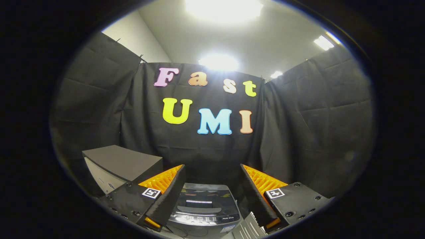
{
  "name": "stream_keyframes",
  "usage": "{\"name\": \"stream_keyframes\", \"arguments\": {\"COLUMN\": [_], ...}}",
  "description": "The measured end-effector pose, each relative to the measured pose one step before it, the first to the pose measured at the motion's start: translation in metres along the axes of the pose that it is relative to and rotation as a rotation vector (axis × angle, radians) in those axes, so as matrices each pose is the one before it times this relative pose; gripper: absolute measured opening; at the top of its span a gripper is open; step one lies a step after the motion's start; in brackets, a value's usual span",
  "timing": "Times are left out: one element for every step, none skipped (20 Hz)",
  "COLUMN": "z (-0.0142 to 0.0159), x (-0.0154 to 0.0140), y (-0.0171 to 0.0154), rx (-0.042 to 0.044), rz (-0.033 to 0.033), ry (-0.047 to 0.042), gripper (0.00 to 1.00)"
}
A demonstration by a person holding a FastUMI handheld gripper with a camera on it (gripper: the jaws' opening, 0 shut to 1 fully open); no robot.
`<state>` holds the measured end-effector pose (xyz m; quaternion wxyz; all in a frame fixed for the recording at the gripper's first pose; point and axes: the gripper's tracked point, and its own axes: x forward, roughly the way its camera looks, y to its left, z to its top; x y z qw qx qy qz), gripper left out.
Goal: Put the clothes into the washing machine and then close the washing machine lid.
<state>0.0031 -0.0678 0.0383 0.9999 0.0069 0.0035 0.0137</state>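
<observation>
The small dark-grey top-loading washing machine (203,207) sits low between the fingers, its glossy lid down (so its contents are hidden). The hand-held gripper (212,192) hangs above it, fingers spread wide with nothing between them. To the machine's left stands a grey box with a dark flat top (121,166); black cloth walls (315,132) close in behind.

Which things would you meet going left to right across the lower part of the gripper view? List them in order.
Grey flat-topped box → left finger → dark glossy-lidded washing machine, between the open gripper fingers → right finger.
</observation>
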Motion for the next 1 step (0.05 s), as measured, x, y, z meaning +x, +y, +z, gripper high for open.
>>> {"name": "stream_keyframes", "arguments": {"z": [-0.00006], "x": [0.00093], "y": [0.00037], "rx": [0.00423], "rz": [0.00129], "ry": [-0.00091], "gripper": [0.99]}}
